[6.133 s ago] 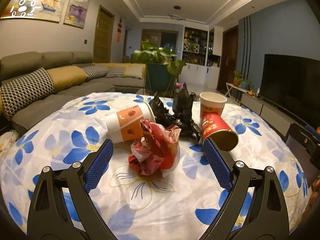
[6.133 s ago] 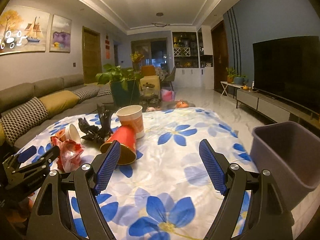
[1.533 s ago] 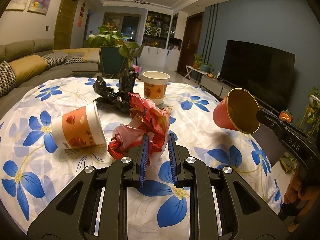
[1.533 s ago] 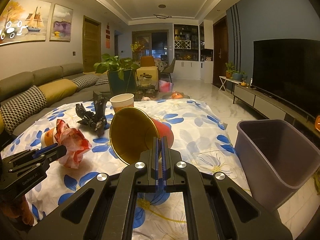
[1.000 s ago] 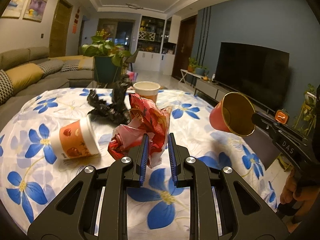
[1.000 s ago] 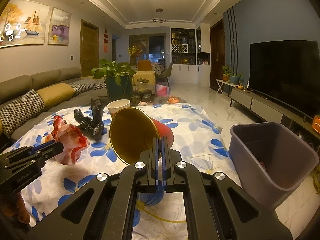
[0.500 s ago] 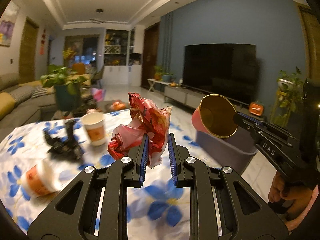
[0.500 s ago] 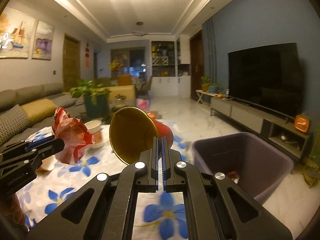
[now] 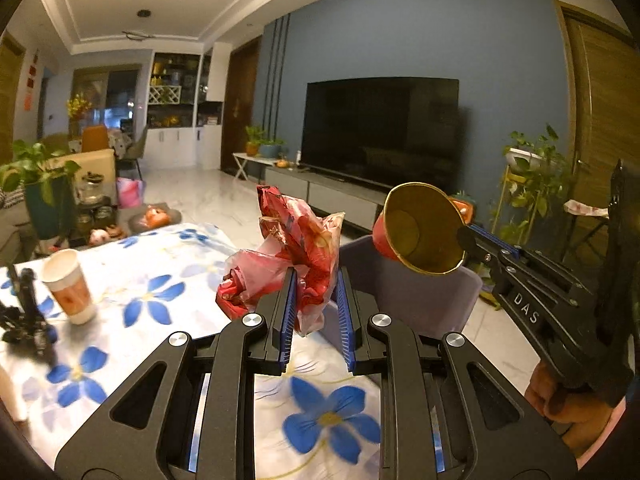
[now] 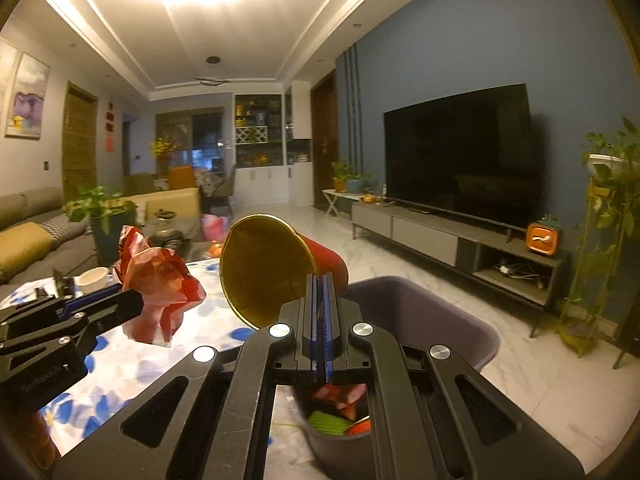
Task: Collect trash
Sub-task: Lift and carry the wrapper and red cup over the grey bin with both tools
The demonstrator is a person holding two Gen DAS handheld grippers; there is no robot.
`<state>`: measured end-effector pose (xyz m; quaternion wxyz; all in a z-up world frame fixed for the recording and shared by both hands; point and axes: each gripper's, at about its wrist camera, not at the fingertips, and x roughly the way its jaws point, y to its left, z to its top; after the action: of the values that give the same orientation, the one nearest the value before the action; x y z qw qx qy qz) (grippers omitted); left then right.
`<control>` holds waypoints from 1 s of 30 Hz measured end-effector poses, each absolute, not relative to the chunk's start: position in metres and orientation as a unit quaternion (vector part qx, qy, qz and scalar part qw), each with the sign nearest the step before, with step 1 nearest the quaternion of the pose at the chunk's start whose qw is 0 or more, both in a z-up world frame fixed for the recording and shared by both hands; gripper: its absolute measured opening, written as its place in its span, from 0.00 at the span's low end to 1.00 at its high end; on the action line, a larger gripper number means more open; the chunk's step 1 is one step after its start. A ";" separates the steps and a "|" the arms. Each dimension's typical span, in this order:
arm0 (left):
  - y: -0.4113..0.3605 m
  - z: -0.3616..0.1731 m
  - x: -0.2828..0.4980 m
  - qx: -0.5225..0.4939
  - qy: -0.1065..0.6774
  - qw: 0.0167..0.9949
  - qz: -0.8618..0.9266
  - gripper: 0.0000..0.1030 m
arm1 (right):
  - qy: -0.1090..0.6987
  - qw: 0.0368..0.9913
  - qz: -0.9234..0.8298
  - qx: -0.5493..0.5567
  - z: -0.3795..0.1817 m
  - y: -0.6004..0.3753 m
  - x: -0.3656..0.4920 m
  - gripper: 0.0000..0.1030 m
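Note:
My left gripper (image 9: 314, 278) is shut on a crumpled red plastic wrapper (image 9: 296, 252) and holds it in the air above the table's right edge; the wrapper also shows in the right wrist view (image 10: 158, 276). My right gripper (image 10: 320, 284) is shut on the rim of a red paper cup with a gold inside (image 10: 264, 264), held on its side over the grey trash bin (image 10: 452, 312). The cup (image 9: 420, 228) and bin (image 9: 408, 296) also show in the left wrist view. Some coloured trash (image 10: 340, 412) lies in the bin.
The table has a blue-flower cloth (image 9: 160, 292). An upright paper cup (image 9: 70, 286) and a crumpled black bag (image 9: 26, 320) sit on it at the left. A TV (image 10: 460, 160) on a low console stands by the blue wall. A plant stand (image 10: 600, 248) is at right.
Both grippers have swung right from the table toward the bin, carrying the wrapper and the red cup. The cup is now above the bin's opening.

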<state>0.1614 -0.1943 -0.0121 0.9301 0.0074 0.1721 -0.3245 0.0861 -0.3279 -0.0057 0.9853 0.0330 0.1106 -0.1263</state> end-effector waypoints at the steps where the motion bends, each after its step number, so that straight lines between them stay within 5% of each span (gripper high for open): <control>1: -0.200 -0.014 0.164 0.007 0.175 0.929 -0.327 0.18 | 0.111 0.985 -0.129 0.035 -0.006 -0.331 0.088 0.04; 30: -0.236 -0.034 0.193 0.010 0.208 0.920 -0.332 0.19 | 0.119 0.978 -0.159 0.059 -0.017 -0.346 0.104 0.04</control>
<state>0.1927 -0.2360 -0.0340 0.9202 0.0100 0.2078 -0.3317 0.1044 -0.3459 -0.0169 0.9784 0.0594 0.1186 -0.1585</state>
